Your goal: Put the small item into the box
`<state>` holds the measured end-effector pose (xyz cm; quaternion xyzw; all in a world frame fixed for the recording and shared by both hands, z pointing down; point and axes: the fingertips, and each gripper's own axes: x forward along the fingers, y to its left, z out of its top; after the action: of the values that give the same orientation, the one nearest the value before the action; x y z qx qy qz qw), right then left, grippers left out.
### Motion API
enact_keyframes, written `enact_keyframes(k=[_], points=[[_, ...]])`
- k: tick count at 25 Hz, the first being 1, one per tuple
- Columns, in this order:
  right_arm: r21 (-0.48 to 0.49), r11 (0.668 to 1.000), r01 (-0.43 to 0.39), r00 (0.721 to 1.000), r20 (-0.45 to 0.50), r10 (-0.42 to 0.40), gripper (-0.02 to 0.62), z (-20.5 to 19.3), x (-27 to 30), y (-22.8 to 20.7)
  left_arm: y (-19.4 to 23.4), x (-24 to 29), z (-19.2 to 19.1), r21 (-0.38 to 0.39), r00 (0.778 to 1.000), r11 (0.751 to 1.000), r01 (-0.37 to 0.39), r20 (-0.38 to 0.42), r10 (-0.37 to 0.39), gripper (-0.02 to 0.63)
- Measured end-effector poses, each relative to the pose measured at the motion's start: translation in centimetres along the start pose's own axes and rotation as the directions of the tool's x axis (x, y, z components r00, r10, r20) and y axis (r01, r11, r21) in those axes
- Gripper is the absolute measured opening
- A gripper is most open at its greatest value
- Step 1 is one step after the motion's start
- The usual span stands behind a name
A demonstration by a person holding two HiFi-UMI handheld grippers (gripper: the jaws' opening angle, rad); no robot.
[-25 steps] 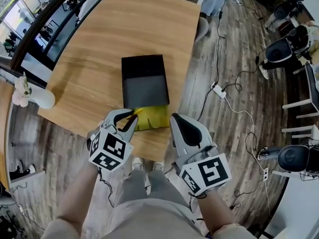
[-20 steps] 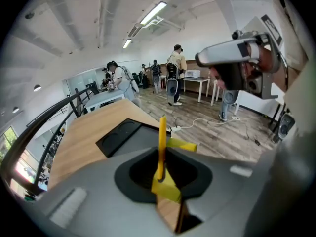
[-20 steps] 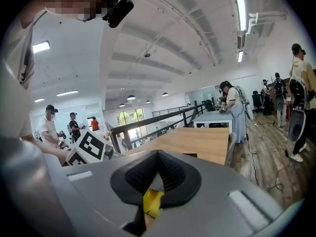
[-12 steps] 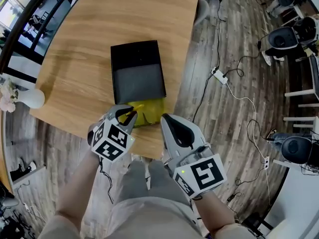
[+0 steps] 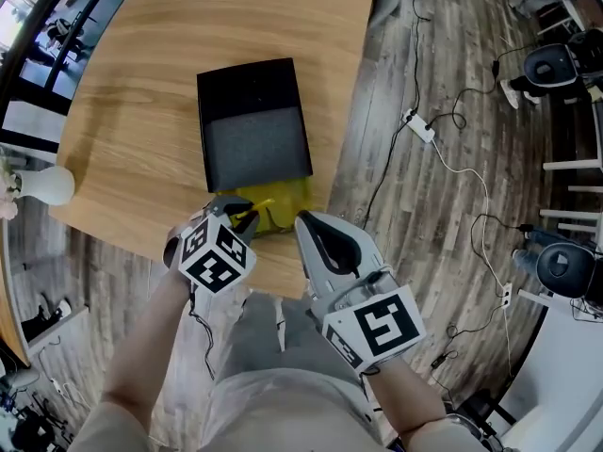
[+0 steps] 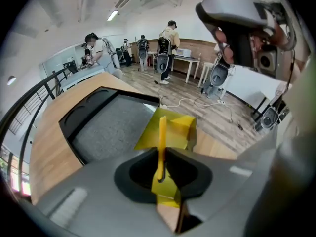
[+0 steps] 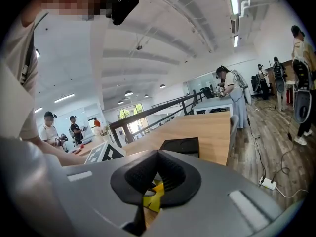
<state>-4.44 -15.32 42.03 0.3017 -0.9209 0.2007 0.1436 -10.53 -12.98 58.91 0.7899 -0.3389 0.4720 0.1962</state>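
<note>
My left gripper (image 6: 160, 157) is clamped on a thin upright flap of the small yellow item (image 5: 275, 205). My right gripper (image 5: 311, 234) sits just right of it, jaws closed together on nothing, tip near the item's right side. The item is on the tabletop (image 5: 132, 83) by its near edge, right up against the near wall of the black box (image 5: 252, 73), which lies open with a grey lining, further in.

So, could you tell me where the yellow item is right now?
The yellow item is in the head view just outside the near wall of the black box, at the table edge, held by the left gripper.
</note>
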Motion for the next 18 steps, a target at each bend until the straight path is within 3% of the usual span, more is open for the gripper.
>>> enact_keyframes(k=[7,18], points=[[0.024,1.000,0.017,1.000,-0.012,-0.017,0.000,-0.7,0.8,-0.9,-0.5,1.6,-1.0,0.087,0.994,0.995,0.049,-0.103,-0.040,0.051],[0.047,0.998,0.046,0.999,-0.024,-0.045,0.000,-2.0,0.2,-3.1,-2.9,4.4,-1.8,0.121,0.960,0.979,0.165,-0.245,-0.132,0.049]])
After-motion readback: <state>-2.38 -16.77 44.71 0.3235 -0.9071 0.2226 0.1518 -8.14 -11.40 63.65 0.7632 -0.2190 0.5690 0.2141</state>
